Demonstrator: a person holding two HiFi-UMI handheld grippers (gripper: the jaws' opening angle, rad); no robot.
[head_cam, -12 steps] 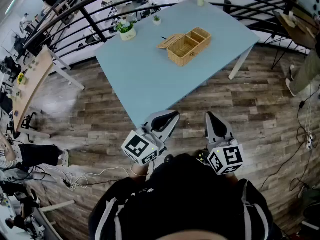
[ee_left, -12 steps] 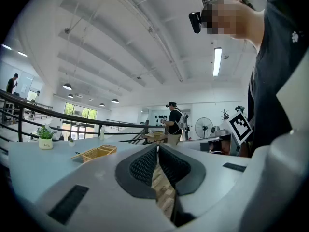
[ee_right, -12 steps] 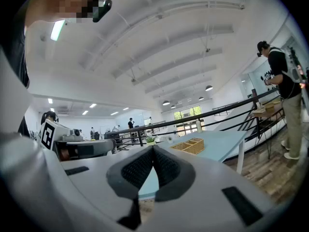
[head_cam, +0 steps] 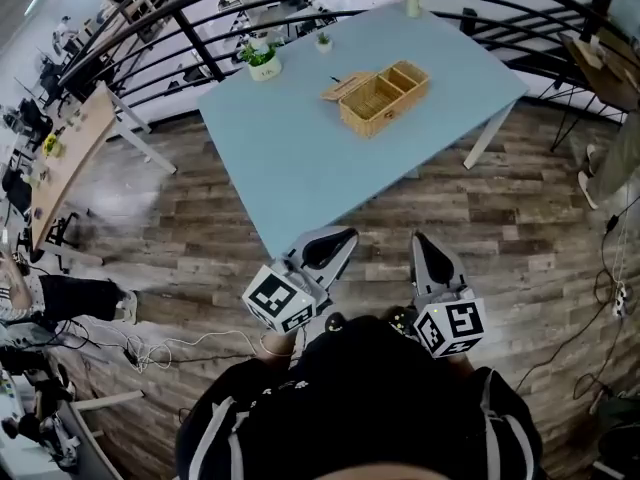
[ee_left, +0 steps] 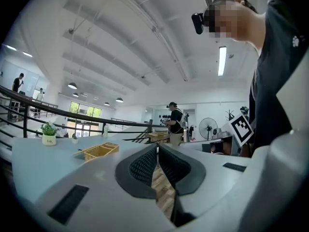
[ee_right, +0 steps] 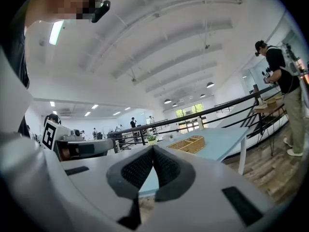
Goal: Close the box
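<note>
My left gripper (head_cam: 338, 236) and right gripper (head_cam: 424, 240), jaws together and empty, hang over the wooden floor (head_cam: 520, 203). Well ahead, the wicker box (head_cam: 382, 98) sits lid-open on the light-blue desk (head_cam: 290, 158).

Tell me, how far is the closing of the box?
Nothing is done yet: the wicker box stands on the table with its lid open. Nothing is in hand: the left gripper and right gripper are shut, empty, far from the box. Left: reach the lid and shut it.

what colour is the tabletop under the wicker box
Light blue; the table shows best in the head view.
</note>
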